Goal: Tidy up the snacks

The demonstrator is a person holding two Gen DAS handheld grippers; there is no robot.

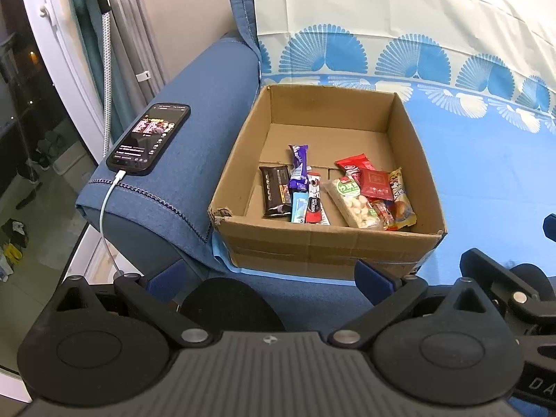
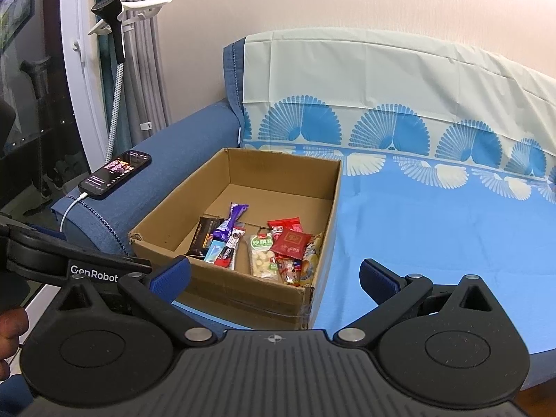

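Observation:
An open cardboard box [image 1: 326, 243] [image 2: 243, 299] stands on the sofa seat beside the armrest. Several snack packets lie along its near side: a dark brown bar [image 1: 275, 191] [image 2: 203, 239], a purple bar [image 1: 299, 163] [image 2: 232, 222], a clear bag of white puffs [image 1: 352, 203] [image 2: 262, 260] and a red packet [image 1: 375, 184] [image 2: 291, 241]. My left gripper [image 1: 269, 278] is open, held back in front of the box. My right gripper [image 2: 274, 274] is also open, nothing between its fingers, just short of the box's near wall.
A phone [image 1: 148, 139] [image 2: 115, 173] with a lit screen and a white charging cable lies on the blue armrest [image 1: 208, 111]. A blue patterned cloth [image 1: 486, 160] [image 2: 434, 226] covers the seat and backrest. Curtains and a glass door stand at the left. The left gripper's body [image 2: 52, 257] shows at the right wrist view's left edge, with a hand below it.

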